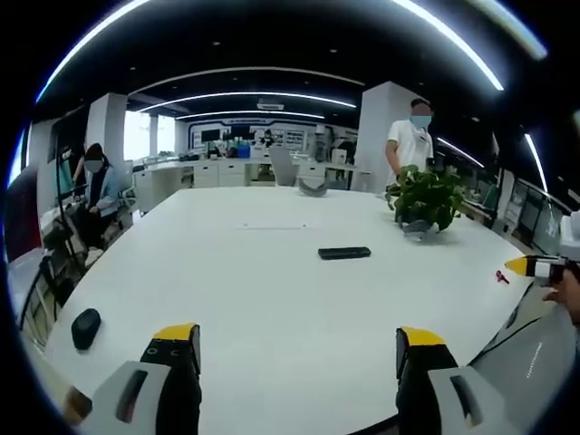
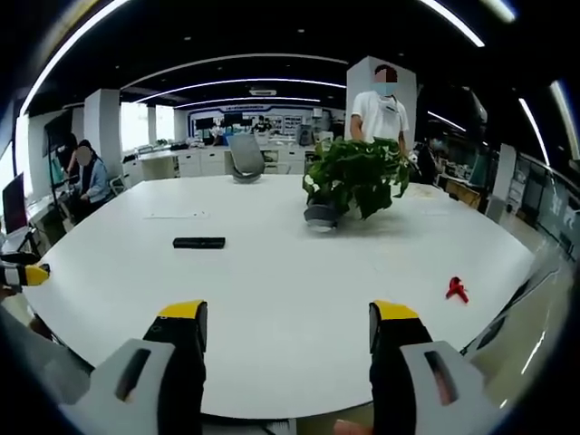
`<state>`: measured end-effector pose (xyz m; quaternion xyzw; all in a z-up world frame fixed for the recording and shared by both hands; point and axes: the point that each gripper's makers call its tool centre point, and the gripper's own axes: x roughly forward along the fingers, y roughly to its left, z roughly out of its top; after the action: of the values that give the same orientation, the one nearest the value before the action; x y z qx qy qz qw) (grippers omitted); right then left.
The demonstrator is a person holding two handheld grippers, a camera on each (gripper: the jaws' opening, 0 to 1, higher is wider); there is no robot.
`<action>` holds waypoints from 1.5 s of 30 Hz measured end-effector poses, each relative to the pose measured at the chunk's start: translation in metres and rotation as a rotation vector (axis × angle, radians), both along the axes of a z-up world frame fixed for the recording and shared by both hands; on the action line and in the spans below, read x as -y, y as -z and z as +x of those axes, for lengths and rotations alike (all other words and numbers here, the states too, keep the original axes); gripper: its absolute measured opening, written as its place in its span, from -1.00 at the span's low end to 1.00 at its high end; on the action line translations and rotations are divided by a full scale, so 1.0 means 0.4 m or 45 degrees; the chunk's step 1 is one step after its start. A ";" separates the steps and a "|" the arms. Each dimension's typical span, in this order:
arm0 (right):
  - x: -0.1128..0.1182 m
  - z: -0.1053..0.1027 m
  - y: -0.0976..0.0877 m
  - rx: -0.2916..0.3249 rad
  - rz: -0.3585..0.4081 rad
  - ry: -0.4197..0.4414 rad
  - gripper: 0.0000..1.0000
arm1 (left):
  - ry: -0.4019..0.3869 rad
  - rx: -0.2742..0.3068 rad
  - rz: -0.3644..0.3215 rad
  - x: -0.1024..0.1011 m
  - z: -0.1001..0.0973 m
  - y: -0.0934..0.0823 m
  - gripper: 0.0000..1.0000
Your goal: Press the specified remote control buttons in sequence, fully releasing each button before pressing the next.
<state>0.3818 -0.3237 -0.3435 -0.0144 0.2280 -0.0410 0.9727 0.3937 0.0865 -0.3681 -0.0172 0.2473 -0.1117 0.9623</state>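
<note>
The flat black rectangular remote control [image 1: 343,253] [image 2: 198,242] lies on the white oval tabletop [image 1: 272,299] [image 2: 299,272], well ahead of both claws. The left claw [image 1: 299,349] and right claw [image 2: 288,326] are wide open and empty. The left gripper view includes a black oval mouse [image 1: 85,327]; the right gripper view shows a small red clip [image 2: 456,289] more clearly.

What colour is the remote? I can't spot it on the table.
Black remote, clearest in the right gripper view.
</note>
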 end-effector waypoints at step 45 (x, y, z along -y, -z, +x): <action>-0.064 -0.007 -0.011 0.038 0.265 -0.172 0.02 | 0.094 -0.009 0.247 0.029 0.009 -0.013 0.72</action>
<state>0.3790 -0.2983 -0.3389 0.0717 0.2150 0.0485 0.9728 0.3973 0.0750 -0.3629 0.0849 0.2609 -0.1223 0.9538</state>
